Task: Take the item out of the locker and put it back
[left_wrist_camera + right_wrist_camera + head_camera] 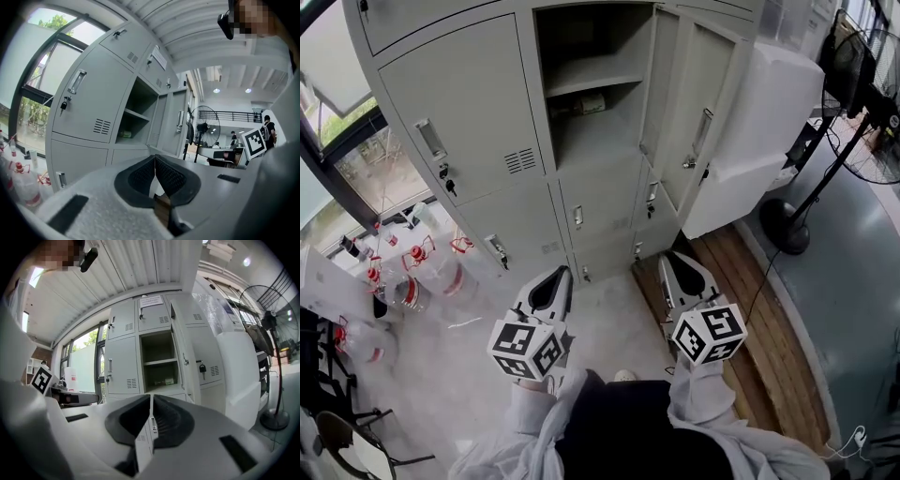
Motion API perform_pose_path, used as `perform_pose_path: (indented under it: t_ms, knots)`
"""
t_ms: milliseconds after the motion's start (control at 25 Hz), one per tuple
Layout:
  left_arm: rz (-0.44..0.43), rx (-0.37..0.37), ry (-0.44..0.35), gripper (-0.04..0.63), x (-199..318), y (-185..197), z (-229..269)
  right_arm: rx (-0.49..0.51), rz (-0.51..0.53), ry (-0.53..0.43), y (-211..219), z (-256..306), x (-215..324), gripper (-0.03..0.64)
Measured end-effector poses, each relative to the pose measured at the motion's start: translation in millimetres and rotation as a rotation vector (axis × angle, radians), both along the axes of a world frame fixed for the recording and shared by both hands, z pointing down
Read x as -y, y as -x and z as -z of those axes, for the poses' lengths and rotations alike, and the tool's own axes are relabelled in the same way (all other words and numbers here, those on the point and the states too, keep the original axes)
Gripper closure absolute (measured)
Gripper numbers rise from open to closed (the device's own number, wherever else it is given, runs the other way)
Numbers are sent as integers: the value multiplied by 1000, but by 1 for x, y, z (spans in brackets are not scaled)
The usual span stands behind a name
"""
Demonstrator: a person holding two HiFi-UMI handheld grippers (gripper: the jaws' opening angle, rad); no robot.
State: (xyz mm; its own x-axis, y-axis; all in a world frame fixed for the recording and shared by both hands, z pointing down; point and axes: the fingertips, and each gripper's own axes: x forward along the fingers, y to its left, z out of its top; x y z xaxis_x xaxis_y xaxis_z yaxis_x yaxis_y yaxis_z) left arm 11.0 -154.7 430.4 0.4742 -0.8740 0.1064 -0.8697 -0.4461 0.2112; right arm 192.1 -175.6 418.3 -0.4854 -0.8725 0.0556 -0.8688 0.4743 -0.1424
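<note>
A small pale flat packet [589,103] with greenish print lies at the back of the open compartment [598,141] – under its inner shelf – in the light grey metal locker [469,122]; door [698,108] swung wide.

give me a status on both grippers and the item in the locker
Left gripper shut, empty. Right gripper shut, empty. Item untouched on the floor of the open locker. Door swung wide, nothing in the way.
</note>
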Motion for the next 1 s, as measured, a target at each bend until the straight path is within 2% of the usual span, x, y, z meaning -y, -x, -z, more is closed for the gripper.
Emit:
perform_pose_path:
  t_ms: [160, 1000]
  knots:
    - [12, -11, 5, 586, -6, -5, -5, 3, -19, 17, -11, -13, -8, 617]
    - [67, -23, 8, 586, -25, -18, -16, -80, -52, 34, -37, -31, -19, 618]
